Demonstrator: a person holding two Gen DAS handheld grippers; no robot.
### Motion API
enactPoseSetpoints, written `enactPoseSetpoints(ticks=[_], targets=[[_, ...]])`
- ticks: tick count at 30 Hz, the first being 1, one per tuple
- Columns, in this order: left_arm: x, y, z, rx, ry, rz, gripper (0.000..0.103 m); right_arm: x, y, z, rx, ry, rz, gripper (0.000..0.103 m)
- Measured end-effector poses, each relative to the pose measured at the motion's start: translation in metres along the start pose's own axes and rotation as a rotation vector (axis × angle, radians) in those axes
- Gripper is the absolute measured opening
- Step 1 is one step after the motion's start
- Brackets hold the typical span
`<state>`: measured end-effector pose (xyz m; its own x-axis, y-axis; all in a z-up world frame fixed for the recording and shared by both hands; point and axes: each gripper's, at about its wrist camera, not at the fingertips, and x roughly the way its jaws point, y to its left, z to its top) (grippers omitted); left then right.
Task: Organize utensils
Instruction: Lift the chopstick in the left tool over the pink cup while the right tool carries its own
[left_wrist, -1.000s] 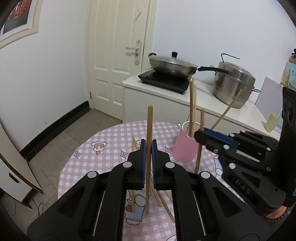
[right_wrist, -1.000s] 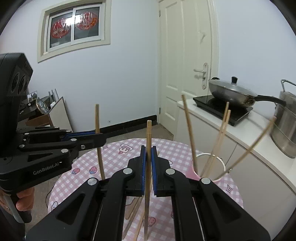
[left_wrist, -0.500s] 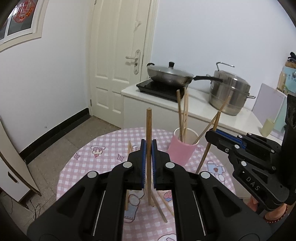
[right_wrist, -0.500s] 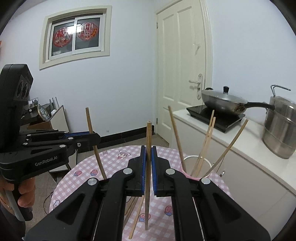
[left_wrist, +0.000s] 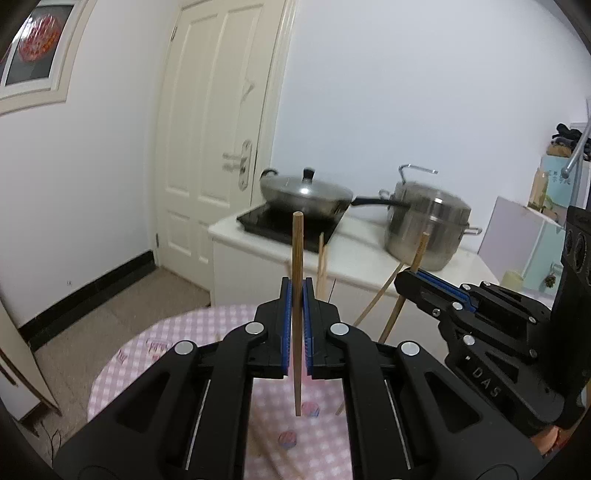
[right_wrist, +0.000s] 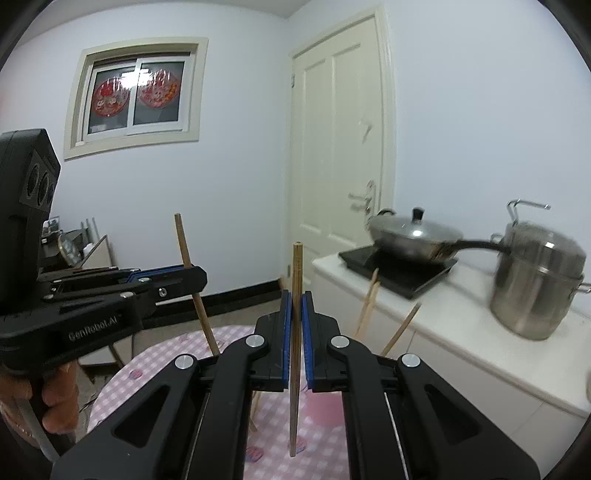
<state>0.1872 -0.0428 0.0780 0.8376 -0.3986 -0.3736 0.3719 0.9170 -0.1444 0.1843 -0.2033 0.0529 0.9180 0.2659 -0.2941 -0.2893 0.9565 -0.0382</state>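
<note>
Above pink checked table (left_wrist: 155, 354), L fingers (left_wrist: 297, 291) & R fingers (right_wrist: 295, 297) each clamped on upright chopstick (left_wrist: 297, 258)

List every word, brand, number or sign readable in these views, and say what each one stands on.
"GenRobot.AI": on the side of the left gripper body, in the right wrist view.
"DAS": on the side of the right gripper body, in the left wrist view.
Red round decorations in the window: any characters are too blurred to read.
Blue-green box at the far right: print too small to read.
</note>
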Motion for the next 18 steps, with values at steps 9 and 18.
enactPoseSetpoints(ticks=[9, 18], targets=[[0.007, -0.03, 0.033, -0.02, -0.154, -0.003, 0.006, 0.0, -0.016, 0.024, -0.004, -0.113, -0.093, 0.004], [0.039, -0.035, 0.033, -0.074, -0.222, 0.002, 0.006, 0.025, -0.033, 0.021, 0.051, -0.163, -0.133, 0.004]])
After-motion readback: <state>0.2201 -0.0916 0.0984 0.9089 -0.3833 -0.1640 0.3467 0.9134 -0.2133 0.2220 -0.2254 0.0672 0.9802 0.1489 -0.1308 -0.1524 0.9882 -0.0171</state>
